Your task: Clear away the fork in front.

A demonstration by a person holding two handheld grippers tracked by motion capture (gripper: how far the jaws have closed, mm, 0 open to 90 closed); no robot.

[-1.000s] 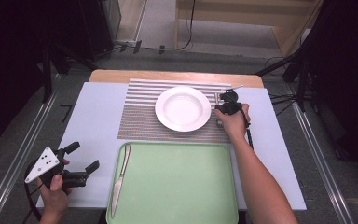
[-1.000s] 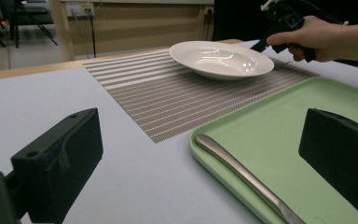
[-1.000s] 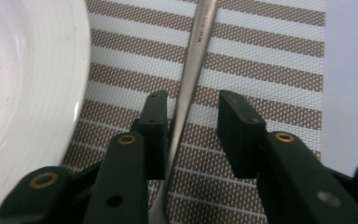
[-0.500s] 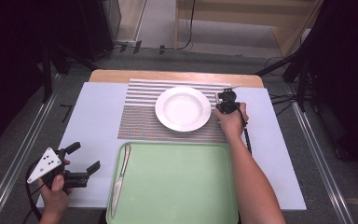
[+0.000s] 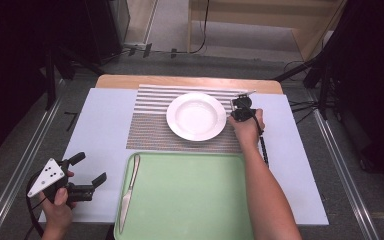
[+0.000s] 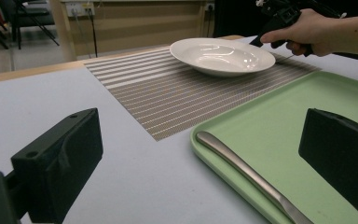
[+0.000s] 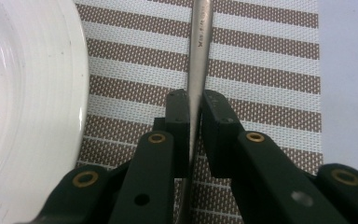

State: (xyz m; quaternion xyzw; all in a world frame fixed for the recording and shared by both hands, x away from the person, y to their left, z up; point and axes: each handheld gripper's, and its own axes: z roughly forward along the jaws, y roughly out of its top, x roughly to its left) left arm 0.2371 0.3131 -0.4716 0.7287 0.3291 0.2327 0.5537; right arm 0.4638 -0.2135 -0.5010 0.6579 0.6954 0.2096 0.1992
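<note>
- A slim metal utensil handle (image 7: 198,51) is pinched between the two black jaws of the right claw (image 7: 195,121); which utensil it is cannot be told, since its working end is out of sight.
- That handle runs over the striped placemat (image 7: 261,70), just beside the rim of the white plate (image 7: 23,93).
- From above, the right claw (image 5: 242,107) sits at the plate's (image 5: 196,116) right edge, with the person's right hand (image 5: 247,127) wrapped around it and a bit of metal poking out beyond it.
- The placemat (image 5: 150,120) lies on the pale bench (image 5: 100,125), and the plate rests on it.
- Nearer the person is a green tray (image 5: 190,200), its far edge just beside the placemat.
- A table knife (image 5: 129,187) lies along the tray's left side.
- The left claw (image 5: 87,170) hovers at the bench's near left corner, held by the left hand (image 5: 57,202), jaws spread wide with nothing between them.
- Along the left claw's jaws, the knife (image 6: 247,175) on the tray (image 6: 279,126) lies ahead, with the plate (image 6: 221,56) farther off.
</note>
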